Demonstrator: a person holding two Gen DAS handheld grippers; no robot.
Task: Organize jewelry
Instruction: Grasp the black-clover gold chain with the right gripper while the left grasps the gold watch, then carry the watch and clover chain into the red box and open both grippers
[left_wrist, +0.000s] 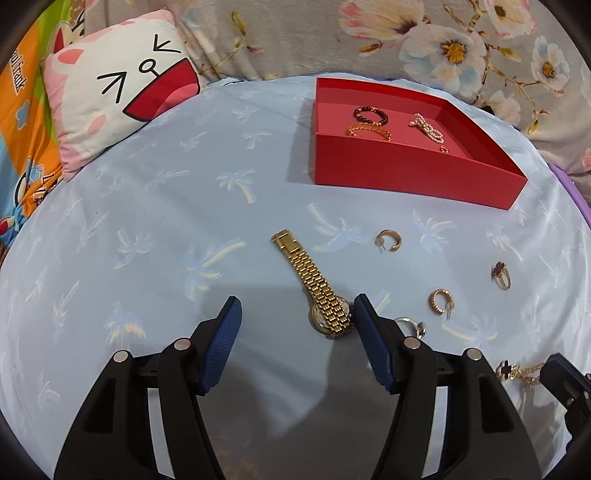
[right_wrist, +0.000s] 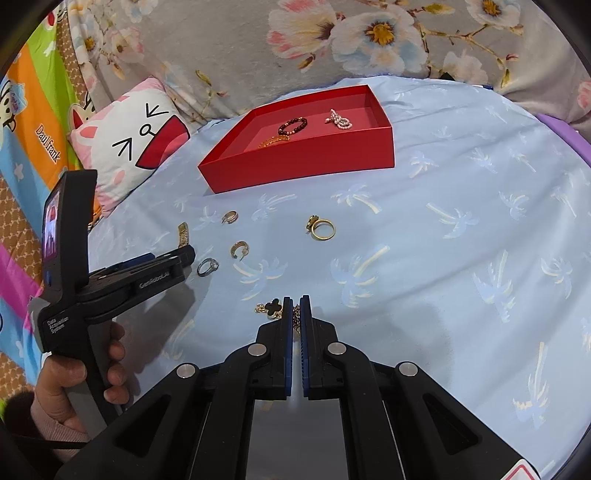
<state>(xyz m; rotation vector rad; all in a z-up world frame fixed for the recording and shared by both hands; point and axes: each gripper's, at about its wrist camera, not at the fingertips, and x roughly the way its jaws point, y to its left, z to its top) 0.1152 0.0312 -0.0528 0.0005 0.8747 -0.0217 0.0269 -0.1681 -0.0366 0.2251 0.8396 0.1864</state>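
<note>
Your left gripper: jaws wide apart, the gold watch lying between them on the blue cloth, not pinched. Your right gripper: jaws closed tight on the gold clover necklace. Red tray: holds two bead bracelets and a pearl piece. Loose on the cloth: two hoop earrings, two rings.

Bare cloth right of rings; red tray probably blocks far side
</note>
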